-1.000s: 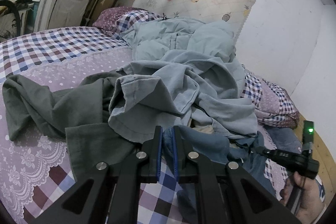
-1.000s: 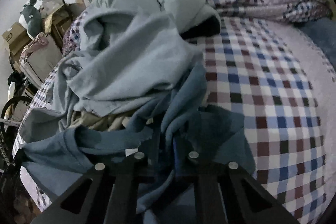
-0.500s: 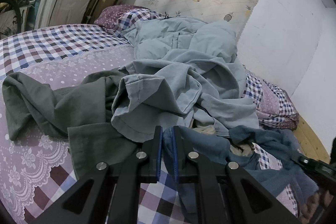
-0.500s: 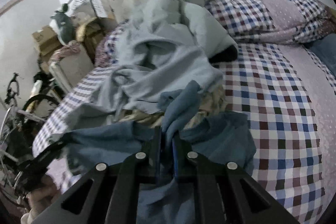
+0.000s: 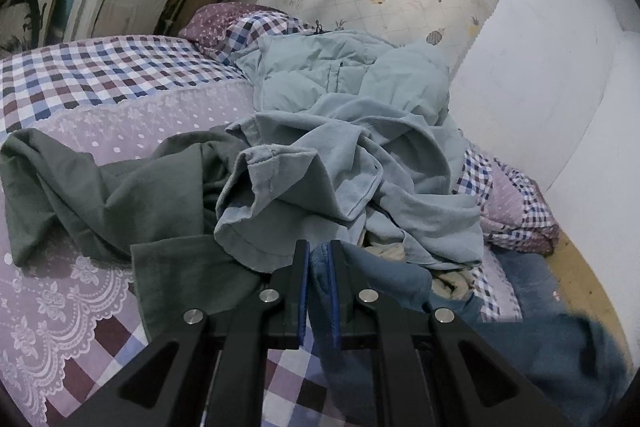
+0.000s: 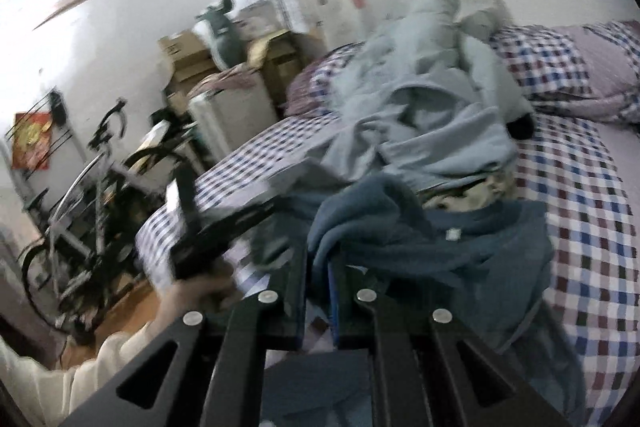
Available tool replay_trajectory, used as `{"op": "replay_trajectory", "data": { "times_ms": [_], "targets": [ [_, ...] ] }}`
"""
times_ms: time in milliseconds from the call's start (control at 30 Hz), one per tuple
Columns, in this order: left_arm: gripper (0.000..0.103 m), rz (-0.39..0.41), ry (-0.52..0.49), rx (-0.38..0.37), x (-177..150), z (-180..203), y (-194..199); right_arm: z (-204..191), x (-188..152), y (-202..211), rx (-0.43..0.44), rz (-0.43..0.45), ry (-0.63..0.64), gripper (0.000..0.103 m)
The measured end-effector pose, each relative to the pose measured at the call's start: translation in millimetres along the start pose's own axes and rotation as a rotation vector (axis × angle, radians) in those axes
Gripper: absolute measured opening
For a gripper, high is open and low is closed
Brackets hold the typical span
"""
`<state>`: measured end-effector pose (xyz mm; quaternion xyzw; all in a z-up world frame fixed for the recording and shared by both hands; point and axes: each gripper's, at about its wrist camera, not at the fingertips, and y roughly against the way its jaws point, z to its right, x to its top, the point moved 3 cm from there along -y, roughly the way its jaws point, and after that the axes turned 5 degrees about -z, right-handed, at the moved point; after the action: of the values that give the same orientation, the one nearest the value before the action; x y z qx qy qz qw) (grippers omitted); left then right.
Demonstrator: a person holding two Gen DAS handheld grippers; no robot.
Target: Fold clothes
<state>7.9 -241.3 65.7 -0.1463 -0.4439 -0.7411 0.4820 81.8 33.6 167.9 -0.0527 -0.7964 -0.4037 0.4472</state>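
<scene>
The left hand-held gripper (image 5: pixel 319 261) pinches a fold of a dark blue garment (image 5: pixel 384 277) on the bed (image 5: pixel 120 67). Just beyond lies a rumpled pale blue shirt (image 5: pixel 340 171), with a grey-green garment (image 5: pixel 108 199) sprawled beside it on the left.

bicycle (image 6: pixel 80 211) blurred, perhaps cream garment (image 5: pixel 448 281) half-buried

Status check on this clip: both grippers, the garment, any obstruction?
Left gripper shut on dark blue garment. Right gripper shut on same garment, lifting it. Light blue clothes pile lies across its far edge; green garment alongside.
</scene>
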Motion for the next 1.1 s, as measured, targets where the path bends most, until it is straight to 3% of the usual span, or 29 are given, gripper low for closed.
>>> {"op": "replay_trajectory", "data": {
  "times_ms": [167, 400, 500, 633, 667, 733, 767, 933, 1100],
  "targets": [
    [0.008, 0.000, 0.003, -0.026, 3.8, -1.8, 5.1, -34.8, -32.8, -2.2, 0.030, -0.053, 0.084, 0.007],
    [0.008, 0.005, -0.007, -0.036, 7.3, -1.4, 10.5, -70.3, -87.1, -28.9, 0.049, -0.207, 0.256, 0.008],
    [0.008, 0.007, -0.009, -0.027, 7.1, -1.3, 10.1, -76.0, -110.9, -43.7, 0.043, -0.298, 0.316, 0.011],
    [0.008, 0.027, 0.003, -0.003, 7.2, -3.0, 12.2, -71.3, -124.5, -49.1, 0.048, -0.355, 0.328, 0.017],
    [0.008, 0.034, 0.008, 0.002, 7.4, -3.5, 13.1, -69.6, -125.0, -46.8, 0.057, -0.355, 0.326, 0.020],
    [0.008, 0.039, 0.014, 0.005, 7.8, -4.2, 13.6, -66.8, -125.8, -40.7, 0.072, -0.350, 0.328, 0.044],
    [0.008, 0.039, 0.013, 0.006, 7.6, -3.9, 13.5, -65.3, -126.1, -37.9, 0.073, -0.348, 0.327, 0.047],
    [0.008, 0.042, 0.000, 0.013, 5.8, -1.6, 13.9, -48.2, -119.0, -21.6, 0.047, -0.321, 0.303, 0.049],
    [0.008, 0.043, -0.019, 0.024, 3.7, 2.6, 12.6, 11.0, -88.3, -4.8, -0.068, -0.207, 0.177, 0.051]
  ]
}}
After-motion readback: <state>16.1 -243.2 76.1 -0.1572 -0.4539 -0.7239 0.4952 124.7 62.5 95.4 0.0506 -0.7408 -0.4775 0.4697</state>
